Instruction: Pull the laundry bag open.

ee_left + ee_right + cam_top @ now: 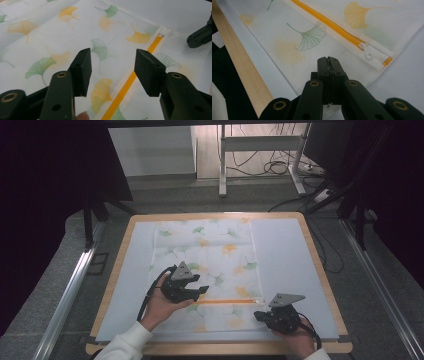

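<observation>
A white mesh bag (210, 255) printed with green and yellow ginkgo leaves lies flat on the table. An orange zipper (227, 301) runs across its near part, closed, with the white pull (368, 52) at its right end. My left gripper (200, 292) hovers over the zipper's left end (130, 82), open, with nothing between its pads (82, 67). My right gripper (328, 60) sits at the bag's near right corner (260, 316), jaws together, with a thin white sliver of fabric between them. The right gripper (200, 37) also appears in the left gripper view, far right.
The bag rests on a pale mat (285, 260) covering a wooden table (320, 265), whose front edge (244, 75) runs close to my right gripper. Beyond the table stand a desk frame (222, 165) and floor cables (280, 167). Bare mat lies right of the bag.
</observation>
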